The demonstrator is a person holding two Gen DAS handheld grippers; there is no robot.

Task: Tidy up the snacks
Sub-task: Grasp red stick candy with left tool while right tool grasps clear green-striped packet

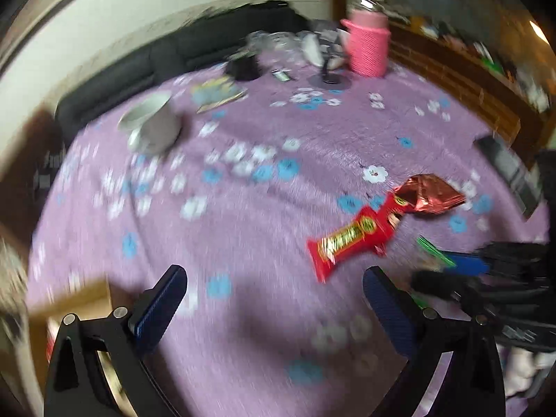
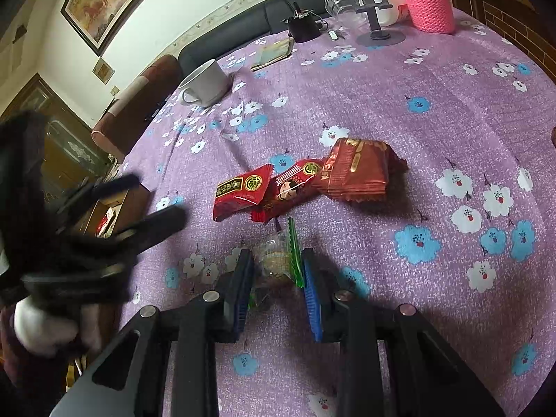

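Purple floral tablecloth (image 2: 434, 111), red snack pkts (image 2: 299, 182)

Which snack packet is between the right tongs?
The clear green-edged packet, gripped by the right tongs; the three red packets lie beyond, untouched.

I can read almost nothing. The red snack packets (image 2: 243, 189) at mid-frame in my right wrist view carry gold Chinese characters and a round green-and-gold emblem, too small to make out. The dark red packet (image 2: 361, 170) beside them bears unreadable gold lettering.
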